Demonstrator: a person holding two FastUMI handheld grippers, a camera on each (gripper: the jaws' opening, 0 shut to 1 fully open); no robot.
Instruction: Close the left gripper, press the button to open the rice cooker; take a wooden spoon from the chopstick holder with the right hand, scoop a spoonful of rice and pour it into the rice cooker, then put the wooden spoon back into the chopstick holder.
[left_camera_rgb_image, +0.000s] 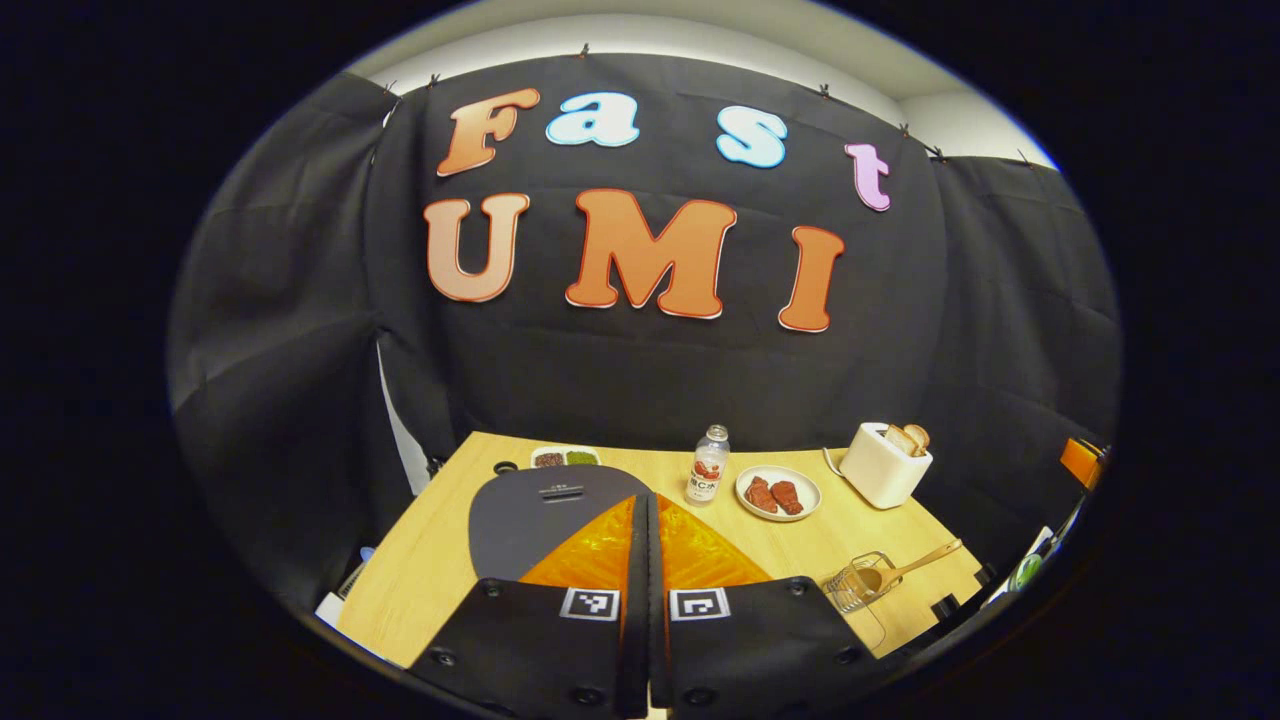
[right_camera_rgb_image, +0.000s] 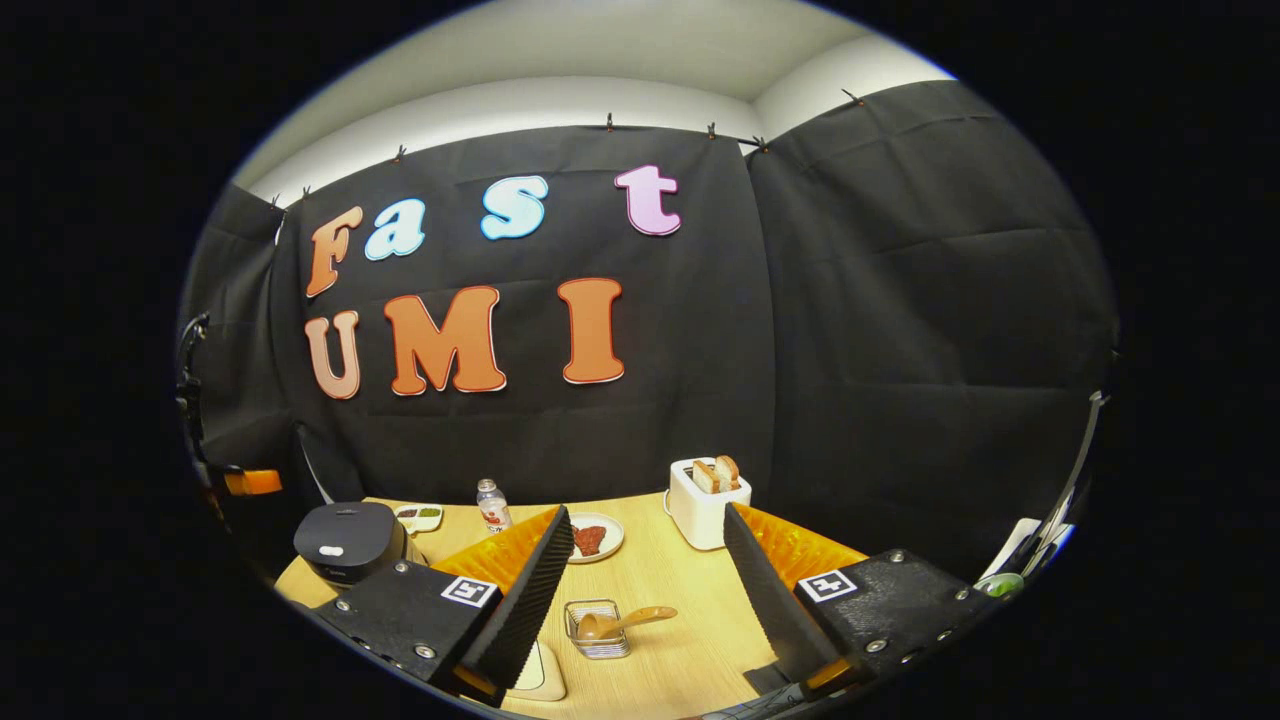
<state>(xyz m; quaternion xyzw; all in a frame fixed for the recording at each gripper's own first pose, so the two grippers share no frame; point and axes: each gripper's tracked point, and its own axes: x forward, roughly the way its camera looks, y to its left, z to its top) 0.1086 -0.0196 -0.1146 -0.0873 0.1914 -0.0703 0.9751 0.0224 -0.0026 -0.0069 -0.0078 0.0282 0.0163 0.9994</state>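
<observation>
Left gripper view has the left gripper (left_camera_rgb_image: 646, 545) with its jaws pressed together, nothing between them, poised right over the dark lid of the rice cooker (left_camera_rgb_image: 545, 510), which is closed. Off to the right of these jaws a wire chopstick holder (left_camera_rgb_image: 858, 583) stands on the wooden table (left_camera_rgb_image: 420, 575), with the wooden spoon (left_camera_rgb_image: 912, 565) leaning out of it, bowl down and handle slanting up and away. Beyond the jaws are a small bottle (left_camera_rgb_image: 707, 465), a plate (left_camera_rgb_image: 778, 493) carrying reddish pieces of food, and a white toaster (left_camera_rgb_image: 884, 464) with bread in its slots.

Right gripper view adds the cooker's whole rounded body (right_camera_rgb_image: 349, 543), left of the right gripper (right_camera_rgb_image: 650, 580). Those jaws stand wide apart and empty, and the holder (right_camera_rgb_image: 598, 630) with its spoon (right_camera_rgb_image: 622, 622) sits between and just ahead of them. A two-part dish (right_camera_rgb_image: 420, 516) lies behind the cooker, its contents dark and green.
</observation>
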